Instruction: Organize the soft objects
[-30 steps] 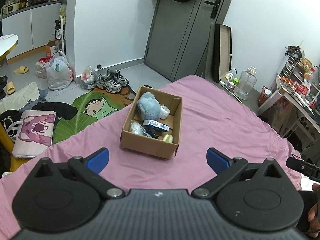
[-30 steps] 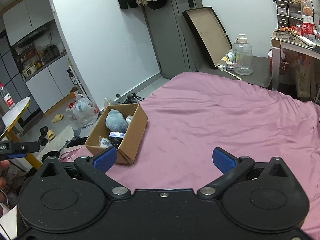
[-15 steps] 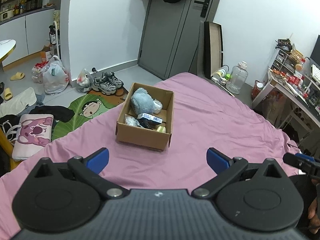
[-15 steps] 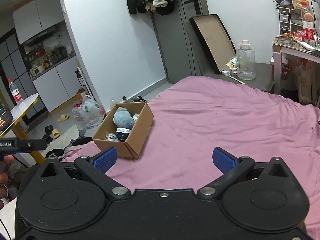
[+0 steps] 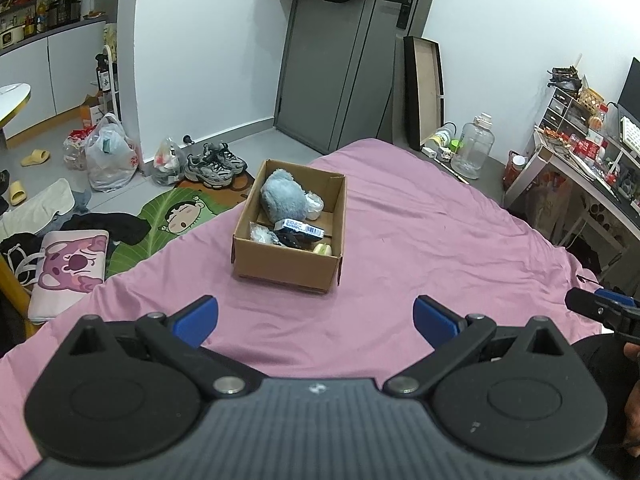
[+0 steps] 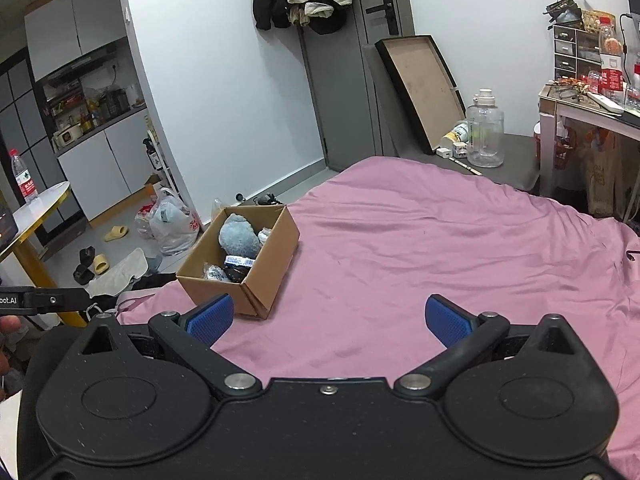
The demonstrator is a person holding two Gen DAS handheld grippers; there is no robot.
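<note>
An open cardboard box (image 5: 286, 266) stands on the pink bed sheet (image 5: 420, 240). It holds a fluffy blue-grey plush (image 5: 282, 200), a small blue-and-white packet (image 5: 299, 229), a white bundle (image 5: 314, 205) and other small items. The box also shows in the right wrist view (image 6: 276, 258), with the plush (image 6: 238, 238) inside. My left gripper (image 5: 316, 318) is open and empty, hovering over the sheet well short of the box. My right gripper (image 6: 328, 318) is open and empty, to the right of the box.
Left of the bed the floor holds a green cartoon mat (image 5: 172, 220), a pink pillow (image 5: 70, 268), shoes (image 5: 216, 164) and plastic bags (image 5: 110, 156). A desk (image 5: 580, 168) and a water jug (image 5: 476, 146) stand at the right. A grey door (image 5: 340, 60) is behind.
Both grippers have pulled back and risen from the box, which now looks smaller and farther. Both stay open and empty.
</note>
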